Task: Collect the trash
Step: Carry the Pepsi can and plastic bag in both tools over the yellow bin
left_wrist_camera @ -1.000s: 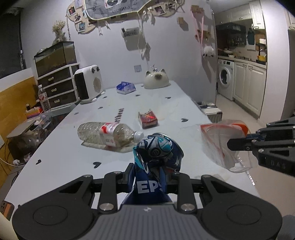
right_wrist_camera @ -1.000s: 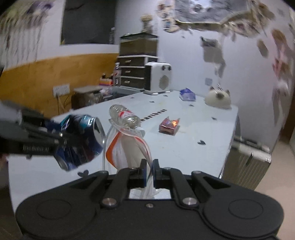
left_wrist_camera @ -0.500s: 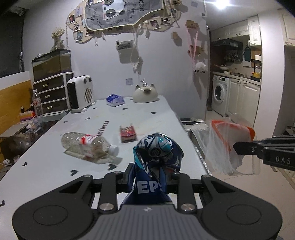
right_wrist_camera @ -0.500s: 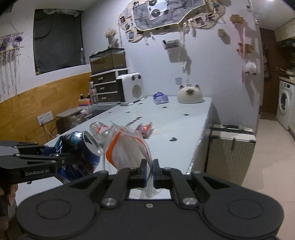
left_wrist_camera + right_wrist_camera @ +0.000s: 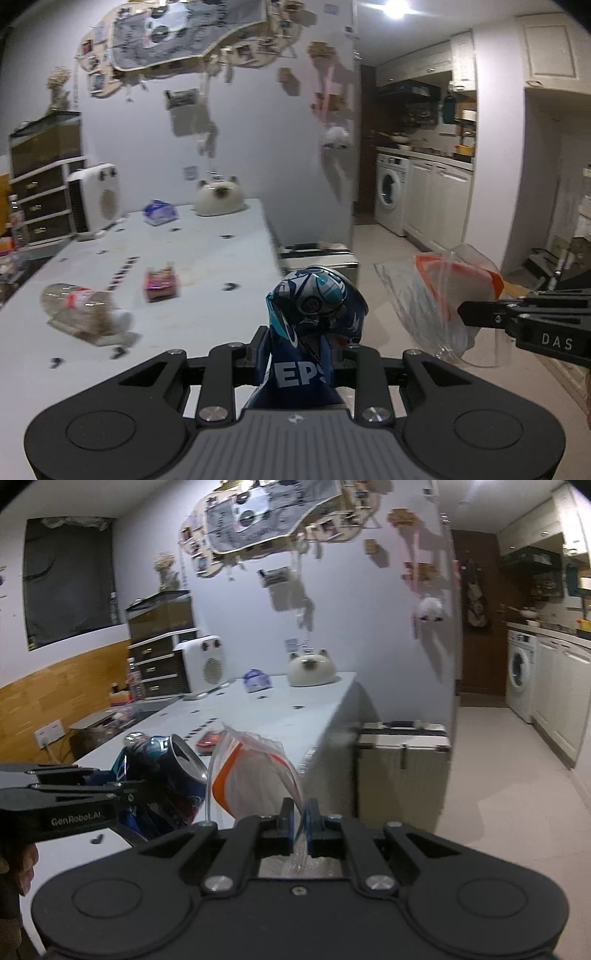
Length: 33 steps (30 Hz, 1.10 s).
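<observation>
My left hand-held gripper (image 5: 295, 354) clamps the crushed can (image 5: 314, 332), my right hand-held gripper (image 5: 300, 821) pinches the limp bag (image 5: 255, 775) by one edge, so its mouth may sag and the can miss, dropping past the table (image 5: 207, 266) edge.

Dim bluish room; ceiling lamp (image 5: 397, 6) glares top right; motion blur throughout; fisheye edges bend, corners black.

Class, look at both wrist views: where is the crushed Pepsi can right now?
The crushed Pepsi can is clamped in the left tool, held in the air beside the table's edge, just left of the clear bag pinched by the right tool.
</observation>
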{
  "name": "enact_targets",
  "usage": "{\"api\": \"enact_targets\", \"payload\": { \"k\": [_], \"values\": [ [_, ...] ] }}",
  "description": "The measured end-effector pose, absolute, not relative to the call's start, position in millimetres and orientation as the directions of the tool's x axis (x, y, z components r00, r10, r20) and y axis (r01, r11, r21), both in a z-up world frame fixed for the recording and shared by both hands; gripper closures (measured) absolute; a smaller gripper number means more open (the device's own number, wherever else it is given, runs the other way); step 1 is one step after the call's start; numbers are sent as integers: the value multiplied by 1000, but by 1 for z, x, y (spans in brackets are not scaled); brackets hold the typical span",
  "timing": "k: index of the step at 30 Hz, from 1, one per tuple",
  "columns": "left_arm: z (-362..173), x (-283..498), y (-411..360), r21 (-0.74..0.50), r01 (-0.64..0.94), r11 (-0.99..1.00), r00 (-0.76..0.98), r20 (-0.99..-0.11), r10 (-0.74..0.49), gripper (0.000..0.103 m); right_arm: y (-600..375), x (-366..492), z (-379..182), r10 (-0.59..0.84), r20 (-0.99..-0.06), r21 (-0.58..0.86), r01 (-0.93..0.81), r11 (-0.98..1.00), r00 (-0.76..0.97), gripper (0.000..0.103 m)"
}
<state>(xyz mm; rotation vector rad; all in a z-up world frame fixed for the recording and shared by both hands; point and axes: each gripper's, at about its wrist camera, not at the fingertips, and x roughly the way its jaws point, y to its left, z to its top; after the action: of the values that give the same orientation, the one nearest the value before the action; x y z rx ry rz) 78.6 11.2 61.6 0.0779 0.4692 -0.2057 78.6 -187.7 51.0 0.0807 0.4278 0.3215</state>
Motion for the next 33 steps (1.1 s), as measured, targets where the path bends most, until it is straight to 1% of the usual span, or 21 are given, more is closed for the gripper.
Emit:
{"api": "enact_targets", "payload": {
  "k": [16, 19, 22, 28, 33],
  "values": [
    [19, 113, -112, -52, 372, 927, 792, -503, -346, 73, -301, 71, 9, 153, -469, 163, -85, 983, 870, 97],
    [-1, 123, -125, -71, 376, 924, 771, -529, -355, 73, -313, 79, -8, 138, -498, 172, -58, 983, 856, 97],
    [-26, 139, -133, -118, 366, 923, 738, -567, -366, 73, -323, 89, -30, 129, -535, 190, -30, 981, 835, 97],
    [-85, 171, -142, -189, 317, 929, 673, -645, -361, 73, -337, 113, -81, 122, -617, 229, 28, 973, 777, 97],
    [-133, 199, -150, -202, 279, 939, 615, -713, -337, 73, -342, 138, -124, 129, -679, 263, 75, 962, 723, 97]
  ]
}}
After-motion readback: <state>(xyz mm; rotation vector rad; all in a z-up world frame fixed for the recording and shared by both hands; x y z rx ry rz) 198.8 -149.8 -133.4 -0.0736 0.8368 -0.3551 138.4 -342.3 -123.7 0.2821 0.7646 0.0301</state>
